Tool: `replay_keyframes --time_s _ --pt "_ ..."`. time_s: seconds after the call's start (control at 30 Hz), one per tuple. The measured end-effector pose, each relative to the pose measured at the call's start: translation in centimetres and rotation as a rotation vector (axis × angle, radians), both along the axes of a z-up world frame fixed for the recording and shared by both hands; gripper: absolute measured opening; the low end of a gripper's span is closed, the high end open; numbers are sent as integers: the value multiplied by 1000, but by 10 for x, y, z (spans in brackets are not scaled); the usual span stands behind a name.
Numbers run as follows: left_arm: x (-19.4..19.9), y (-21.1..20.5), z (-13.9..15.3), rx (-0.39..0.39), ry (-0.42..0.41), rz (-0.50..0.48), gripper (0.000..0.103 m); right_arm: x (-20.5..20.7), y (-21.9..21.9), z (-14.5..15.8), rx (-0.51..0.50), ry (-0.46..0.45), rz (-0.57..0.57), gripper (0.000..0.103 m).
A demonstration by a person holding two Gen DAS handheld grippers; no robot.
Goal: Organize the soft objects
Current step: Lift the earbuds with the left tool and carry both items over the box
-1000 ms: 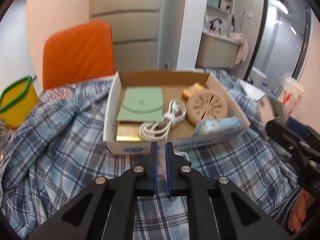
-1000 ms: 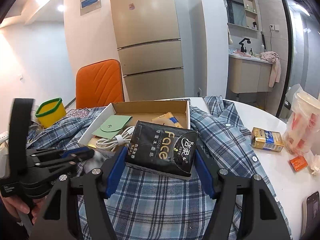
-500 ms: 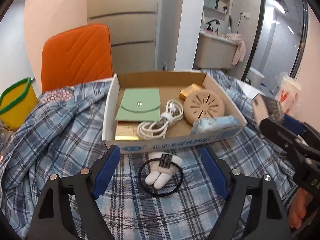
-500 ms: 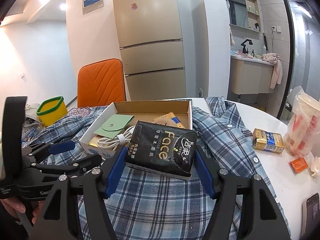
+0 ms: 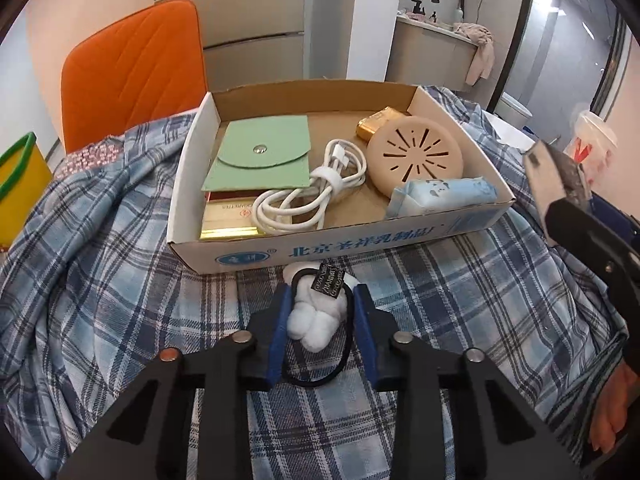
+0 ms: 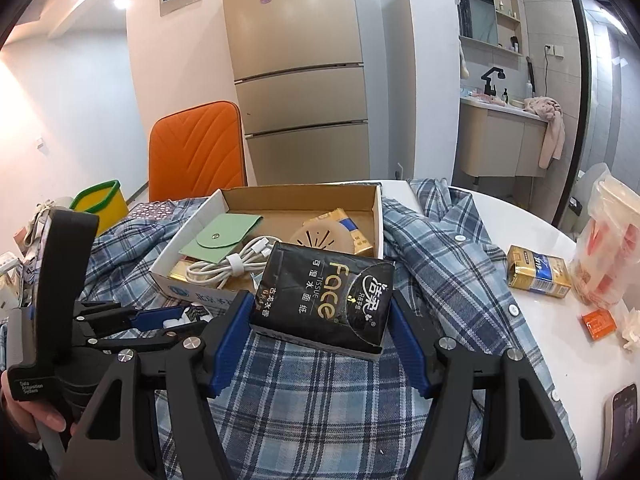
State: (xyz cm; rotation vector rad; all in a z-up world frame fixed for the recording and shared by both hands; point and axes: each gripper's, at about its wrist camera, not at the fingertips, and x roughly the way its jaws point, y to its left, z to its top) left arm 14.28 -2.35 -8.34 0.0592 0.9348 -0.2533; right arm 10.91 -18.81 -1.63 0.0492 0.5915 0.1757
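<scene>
A white plush hair tie (image 5: 316, 316) on a black elastic loop lies on the plaid shirt (image 5: 100, 260), just in front of the cardboard box (image 5: 188, 184). My left gripper (image 5: 323, 294) points down at it; its jaws are closing, and the blue pads press the plush and loop from both sides. My right gripper (image 6: 320, 304) is shut on a black face-tissue pack (image 6: 324, 280), held above the shirt near the box. The box holds a green pouch (image 5: 260, 156), a white cable (image 5: 316, 196), a beige round disc (image 5: 416, 152) and a light blue tissue pack (image 5: 440, 196).
An orange chair (image 5: 132, 68) stands behind the box and a yellow bin with a green rim (image 5: 20, 184) at the left. On the white table (image 6: 520, 224) to the right lie a gold pack (image 6: 538, 276), a plastic bag (image 6: 608, 248), a small orange packet (image 6: 599, 322) and a phone (image 6: 622, 420).
My left gripper went from shut to wide open over the hair tie, then sank and closed its pads onto it. The right gripper and its tissue pack have stayed put.
</scene>
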Motion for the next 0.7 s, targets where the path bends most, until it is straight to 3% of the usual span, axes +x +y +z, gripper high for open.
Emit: replay_keyframes --time_s 0.13,0.47,0.7 --pt "-11 5 13 -22 -82 5 27 -1 -1 1 2 -13 3 69" --pt "-60 11 57 -77 -431 -6 26 -14 1 10 14 -87 31 69" --pt "-78 18 77 -106 -567 6 26 -30 3 22 -5 -174 32 69"
